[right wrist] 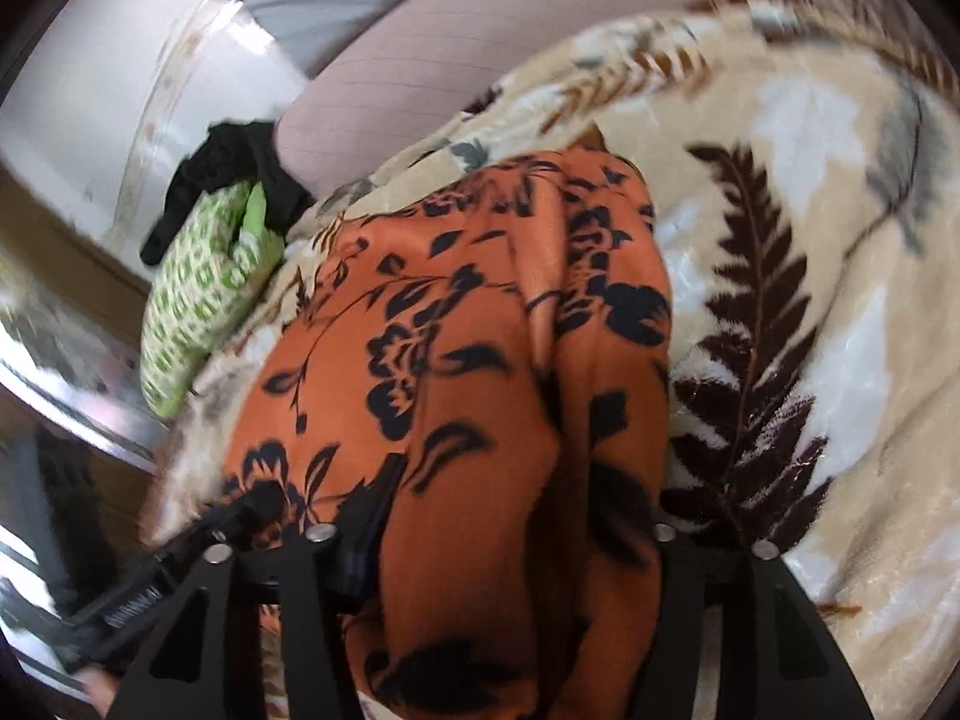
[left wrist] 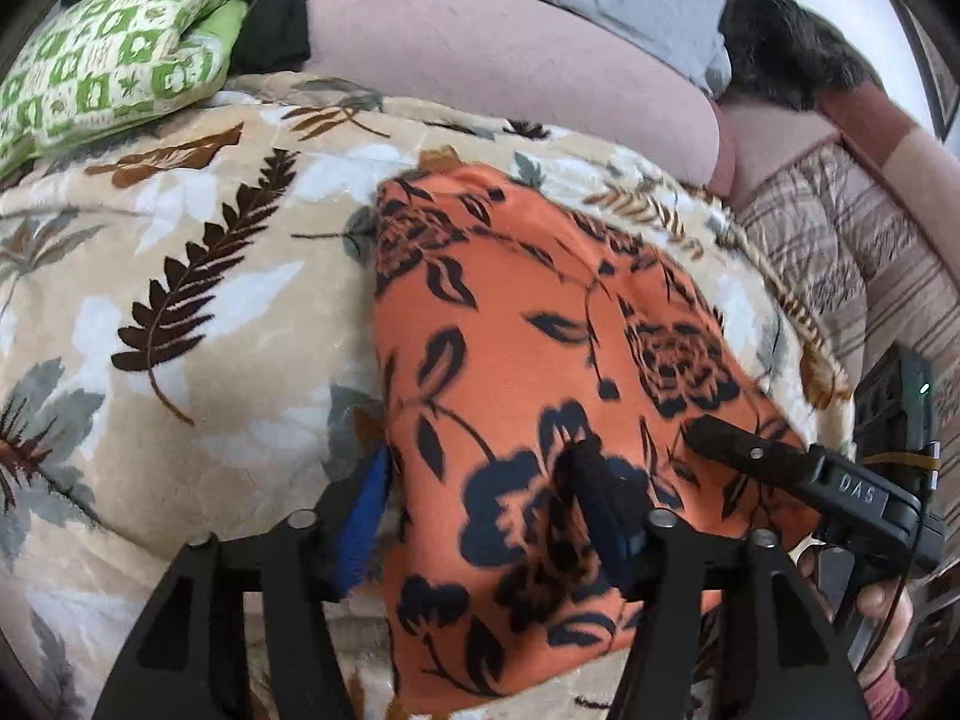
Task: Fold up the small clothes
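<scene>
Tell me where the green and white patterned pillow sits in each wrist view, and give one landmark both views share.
Left wrist view: green and white pillow lies at the upper left, on the far edge of the leaf-print blanket.
Right wrist view: green and white pillow sits left of centre, beyond the orange floral cloth.
Shared landmark: the black garment bunched right behind the pillow.

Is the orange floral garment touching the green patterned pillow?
Apart. In the left wrist view, a stretch of leaf-print blanket lies bare between the orange floral garment and the green patterned pillow.
</scene>
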`<state>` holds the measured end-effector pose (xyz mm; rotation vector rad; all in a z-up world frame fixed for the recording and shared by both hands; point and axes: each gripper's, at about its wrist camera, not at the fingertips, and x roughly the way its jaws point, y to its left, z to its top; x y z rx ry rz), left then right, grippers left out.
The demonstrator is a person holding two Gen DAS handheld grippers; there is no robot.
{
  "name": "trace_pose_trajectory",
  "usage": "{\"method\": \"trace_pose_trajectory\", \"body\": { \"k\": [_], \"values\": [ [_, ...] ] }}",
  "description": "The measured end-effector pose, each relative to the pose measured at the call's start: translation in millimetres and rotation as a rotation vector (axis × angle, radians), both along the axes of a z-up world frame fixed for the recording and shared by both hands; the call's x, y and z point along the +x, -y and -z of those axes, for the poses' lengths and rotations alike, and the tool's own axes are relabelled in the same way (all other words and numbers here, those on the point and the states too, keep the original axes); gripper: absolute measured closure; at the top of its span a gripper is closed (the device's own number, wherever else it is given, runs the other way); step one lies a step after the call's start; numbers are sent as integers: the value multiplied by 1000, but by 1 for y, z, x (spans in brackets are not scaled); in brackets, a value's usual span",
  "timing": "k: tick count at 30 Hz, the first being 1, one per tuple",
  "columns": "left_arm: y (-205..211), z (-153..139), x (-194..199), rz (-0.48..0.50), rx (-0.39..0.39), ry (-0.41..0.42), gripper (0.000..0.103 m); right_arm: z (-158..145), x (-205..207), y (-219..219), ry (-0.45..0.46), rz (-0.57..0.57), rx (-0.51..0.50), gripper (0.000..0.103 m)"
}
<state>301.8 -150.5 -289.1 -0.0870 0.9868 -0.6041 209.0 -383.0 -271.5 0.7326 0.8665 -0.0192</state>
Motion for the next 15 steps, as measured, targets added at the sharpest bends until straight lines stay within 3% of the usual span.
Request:
{"method": "trace_pose_trajectory", "body": {
  "k": [6,12,15],
  "values": [
    [-18,7,29,-58,-109,-83,31,10,-8,49,73,112,226,34],
    [-3,22,36,11,-140,-150,30,28,23,66,72,100,343,34],
    [7,26,36,31,-124,-144,29,27,39,59,51,47,314,33]
  ]
}}
